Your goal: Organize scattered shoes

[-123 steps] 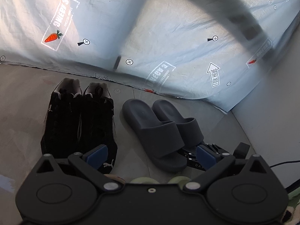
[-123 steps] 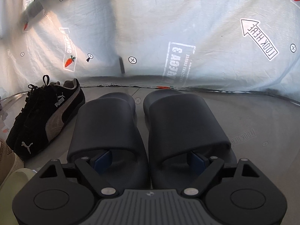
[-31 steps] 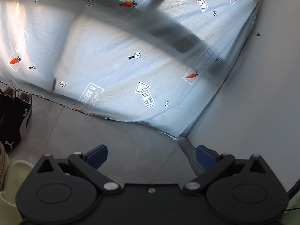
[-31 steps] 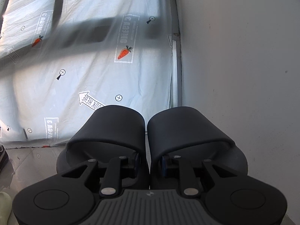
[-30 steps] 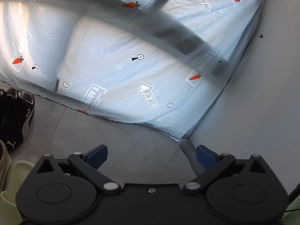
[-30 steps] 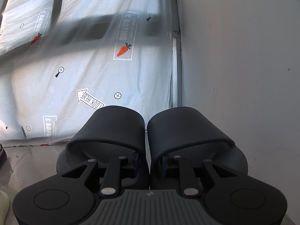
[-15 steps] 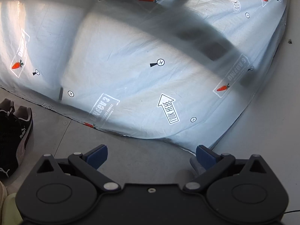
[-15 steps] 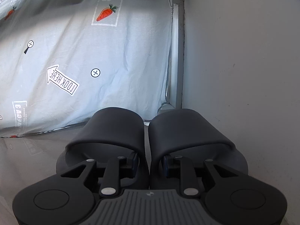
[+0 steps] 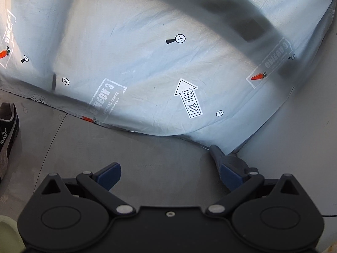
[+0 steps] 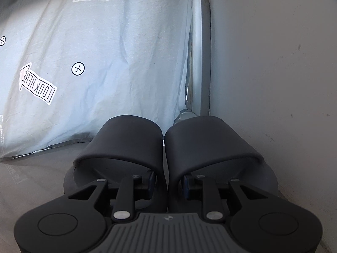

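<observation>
Down by the corner where printed sheet [image 10: 109,59] meets pale wall [image 10: 273,52]: right gripper [image 10: 167,184] clamped on the inner sides of both dark slides [image 10: 168,147], one finger inside each strap, pair held side by side, toes toward the corner. Best set down level, toes just short of the sheet's hem, soles flat on the grey floor [image 9: 126,147] before letting go, so neither slide tips or splays. Left gripper [image 9: 170,174] wide open, empty, hovering over bare floor; a slide's toe [image 9: 217,154] just beyond its right finger. Black sneaker [image 9: 8,130] cut off at left edge, well apart. Slide soles and floor contact hidden by straps and gripper body; pale green object [image 9: 8,234] at lower left too cropped to name.
</observation>
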`<action>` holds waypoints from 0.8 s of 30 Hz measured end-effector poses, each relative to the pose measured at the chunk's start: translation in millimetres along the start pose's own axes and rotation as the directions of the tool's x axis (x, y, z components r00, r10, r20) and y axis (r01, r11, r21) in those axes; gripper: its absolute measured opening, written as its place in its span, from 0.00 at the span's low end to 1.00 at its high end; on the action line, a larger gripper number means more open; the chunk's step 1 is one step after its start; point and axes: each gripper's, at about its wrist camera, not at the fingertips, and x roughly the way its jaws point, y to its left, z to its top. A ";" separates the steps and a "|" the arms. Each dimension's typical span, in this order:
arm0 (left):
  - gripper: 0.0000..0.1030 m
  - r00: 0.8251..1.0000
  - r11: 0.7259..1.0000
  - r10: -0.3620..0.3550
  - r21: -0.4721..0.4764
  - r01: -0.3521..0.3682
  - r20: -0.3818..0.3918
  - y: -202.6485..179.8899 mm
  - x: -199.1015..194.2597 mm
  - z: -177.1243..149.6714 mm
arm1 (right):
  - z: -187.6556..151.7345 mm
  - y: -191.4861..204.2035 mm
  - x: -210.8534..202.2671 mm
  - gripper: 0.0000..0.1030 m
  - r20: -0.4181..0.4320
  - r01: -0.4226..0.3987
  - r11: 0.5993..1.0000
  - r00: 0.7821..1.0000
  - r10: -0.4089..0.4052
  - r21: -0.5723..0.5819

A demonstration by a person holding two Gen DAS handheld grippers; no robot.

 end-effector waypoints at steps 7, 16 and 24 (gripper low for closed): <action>0.99 1.000 1.000 0.018 -0.017 -0.019 -0.019 1.6 11.5 -0.6 | 8.8 -21.9 39.1 0.30 -0.017 0.050 0.999 0.999 -0.050 0.015; 0.99 0.999 0.999 0.021 -0.031 -0.023 -0.039 4.7 31.3 -2.9 | 1.9 -61.2 55.7 0.40 -0.060 0.015 0.989 0.998 -0.006 0.145; 0.99 0.998 0.999 0.048 0.013 -0.048 -0.039 -3.2 43.1 -4.0 | 15.3 -58.2 61.1 0.51 -0.144 -0.056 0.998 0.988 0.061 0.037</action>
